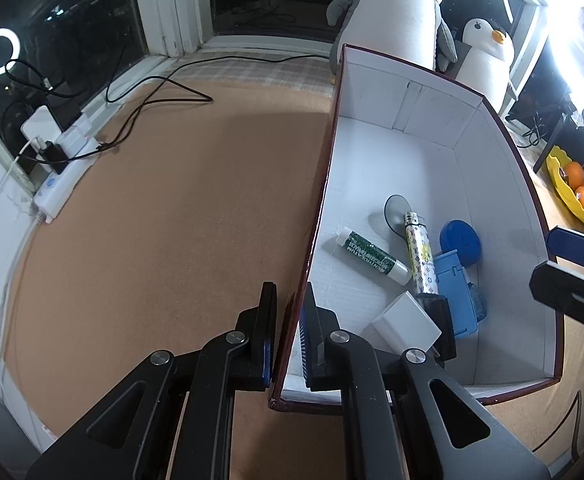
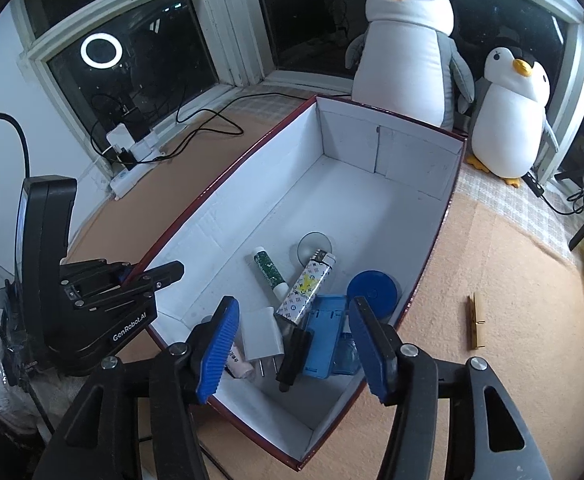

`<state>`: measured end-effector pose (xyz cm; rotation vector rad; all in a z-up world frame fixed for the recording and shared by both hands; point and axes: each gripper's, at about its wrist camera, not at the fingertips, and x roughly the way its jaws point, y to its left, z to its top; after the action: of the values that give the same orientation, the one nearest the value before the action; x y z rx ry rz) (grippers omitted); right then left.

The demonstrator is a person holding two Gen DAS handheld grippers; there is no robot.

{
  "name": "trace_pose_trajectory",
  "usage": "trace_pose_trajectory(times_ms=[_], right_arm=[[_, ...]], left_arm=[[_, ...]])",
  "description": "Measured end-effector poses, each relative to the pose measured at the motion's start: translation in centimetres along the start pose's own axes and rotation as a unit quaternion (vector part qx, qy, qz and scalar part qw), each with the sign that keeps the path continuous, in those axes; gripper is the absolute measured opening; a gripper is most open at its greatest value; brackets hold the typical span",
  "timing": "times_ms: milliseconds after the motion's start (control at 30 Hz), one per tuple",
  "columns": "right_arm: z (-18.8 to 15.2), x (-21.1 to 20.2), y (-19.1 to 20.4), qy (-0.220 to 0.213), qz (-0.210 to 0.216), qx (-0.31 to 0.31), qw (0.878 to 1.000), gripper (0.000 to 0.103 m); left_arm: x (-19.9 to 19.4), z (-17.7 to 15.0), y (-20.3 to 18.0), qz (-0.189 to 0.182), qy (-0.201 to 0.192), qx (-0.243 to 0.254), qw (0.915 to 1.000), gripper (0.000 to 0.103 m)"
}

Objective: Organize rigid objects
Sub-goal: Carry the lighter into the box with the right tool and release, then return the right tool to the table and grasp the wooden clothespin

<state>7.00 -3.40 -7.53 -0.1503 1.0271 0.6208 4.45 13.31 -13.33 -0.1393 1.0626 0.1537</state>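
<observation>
A white-lined, red-edged box (image 1: 431, 140) (image 2: 252, 208) holds a green tube (image 1: 371, 256) (image 2: 270, 270), a patterned lighter (image 1: 419, 256) (image 2: 305, 290), a blue round disc (image 1: 460, 240) (image 2: 373, 288), a blue case (image 1: 457, 292) (image 2: 323, 336), a white charger (image 1: 405, 324) (image 2: 262, 338) and a black piece (image 1: 441, 326) (image 2: 293, 354). My left gripper (image 1: 290, 336) (image 2: 148, 276) is shut on the box's left wall near its front corner. My right gripper (image 2: 292, 348) is open and empty, above the box's near end; it also shows at the right edge of the left wrist view (image 1: 571, 264).
A wooden clothespin (image 2: 475, 322) lies on the brown mat right of the box. Two plush penguins (image 2: 407, 48) (image 2: 509, 112) stand behind the box. A power strip with cables (image 1: 58, 160) sits at the left by the window. A yellow bowl of oranges (image 1: 573, 188) is at the right.
</observation>
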Motion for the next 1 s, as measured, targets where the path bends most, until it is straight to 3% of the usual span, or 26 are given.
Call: trace_pose_trajectory(times_ms=[367,600,733,1000], right_arm=[[-1.0,-2.1,-2.9,-0.032,-0.031,0.018,0.999,0.053],[-3.1,-3.7,-7.8,-0.043,-0.067,0.059,0.995,0.053],[-4.4,-3.5,-10.3,-0.027,-0.121,0.056,0.991,0.053],[-5.9,-1.8,-14.4,0.009,-0.100,0.103,0.990,0.053]], left_arm=[[0.0,0.1,-0.1,0.001,0.001,0.006,1.0000,0.009],[0.3,0.2,-0.2,0.004,0.003,0.006,1.0000,0.009],[0.3,0.2,-0.3,0.007,0.005,0.010,0.9999,0.009],[0.6,0.3,-0.5,0.017,0.011,0.016,0.9997,0.009]])
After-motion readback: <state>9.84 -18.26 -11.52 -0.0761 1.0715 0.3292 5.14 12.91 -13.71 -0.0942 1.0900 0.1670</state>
